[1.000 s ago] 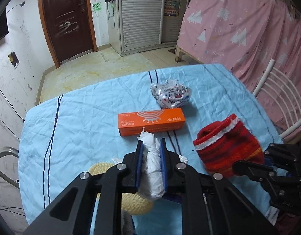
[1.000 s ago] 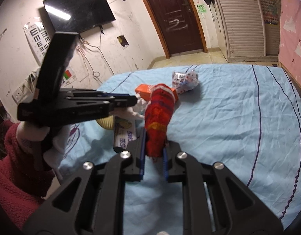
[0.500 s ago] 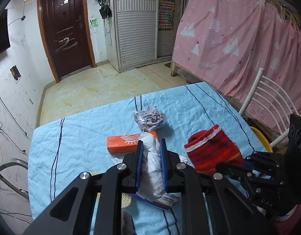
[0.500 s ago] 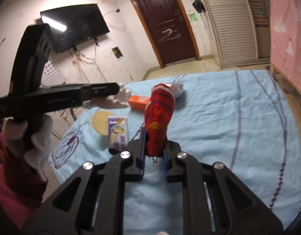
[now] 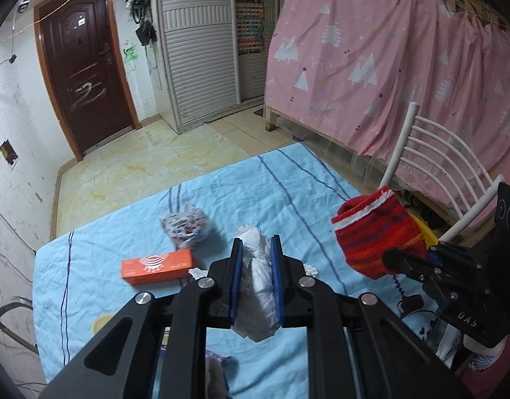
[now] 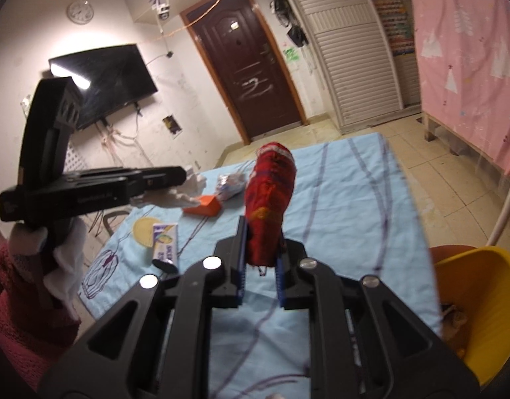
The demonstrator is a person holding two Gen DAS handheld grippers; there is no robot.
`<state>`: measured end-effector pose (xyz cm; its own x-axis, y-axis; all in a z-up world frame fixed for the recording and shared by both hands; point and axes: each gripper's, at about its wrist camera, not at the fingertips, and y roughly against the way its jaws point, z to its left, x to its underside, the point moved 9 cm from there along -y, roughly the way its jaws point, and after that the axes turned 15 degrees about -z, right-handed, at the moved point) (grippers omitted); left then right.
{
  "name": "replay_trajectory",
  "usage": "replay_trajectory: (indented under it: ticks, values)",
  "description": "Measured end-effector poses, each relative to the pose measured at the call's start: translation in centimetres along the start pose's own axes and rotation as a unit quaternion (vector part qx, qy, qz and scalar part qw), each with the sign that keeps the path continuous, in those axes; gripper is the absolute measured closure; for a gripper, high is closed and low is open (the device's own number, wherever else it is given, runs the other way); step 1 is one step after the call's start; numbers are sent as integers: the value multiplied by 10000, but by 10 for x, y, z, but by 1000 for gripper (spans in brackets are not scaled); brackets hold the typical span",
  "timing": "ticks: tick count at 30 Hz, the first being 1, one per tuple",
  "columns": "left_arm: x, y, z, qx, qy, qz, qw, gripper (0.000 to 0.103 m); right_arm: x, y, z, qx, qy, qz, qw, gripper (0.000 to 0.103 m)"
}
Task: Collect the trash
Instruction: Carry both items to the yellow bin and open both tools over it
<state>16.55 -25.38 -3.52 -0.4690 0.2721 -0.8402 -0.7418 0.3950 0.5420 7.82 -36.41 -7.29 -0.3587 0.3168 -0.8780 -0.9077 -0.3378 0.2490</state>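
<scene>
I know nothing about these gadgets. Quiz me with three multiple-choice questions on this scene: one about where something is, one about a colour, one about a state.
1. Where is the orange box?
A. Lying on the blue tablecloth
B. Inside the yellow bin
C. On the white chair

2. What colour is the knitted thing in the right gripper?
A. Green
B. Red with a white stripe
C. Black

3. What state is the left gripper in?
A. Wide open and empty
B. Lying on the floor
C. Closed on crumpled white paper

Answers:
1. A, the box lies flat on the cloth near a crumpled patterned wrapper.
2. B, red knit with a white band near its top.
3. C, both blue-padded fingers press the paper's sides, clear of the table.
</scene>
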Motion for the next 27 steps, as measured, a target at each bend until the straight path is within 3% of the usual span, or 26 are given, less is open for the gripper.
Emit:
replay_trajectory:
  ticks: [11, 27]
  values:
    - [-15, -16, -74, 404, -366, 39, 9985, 96, -28, 52, -67, 605, -230, -533, 9965, 89]
    - [-25, -58, -197, 1211, -677, 314, 9898, 96, -42, 107, -155, 1370, -602, -855, 9850, 89]
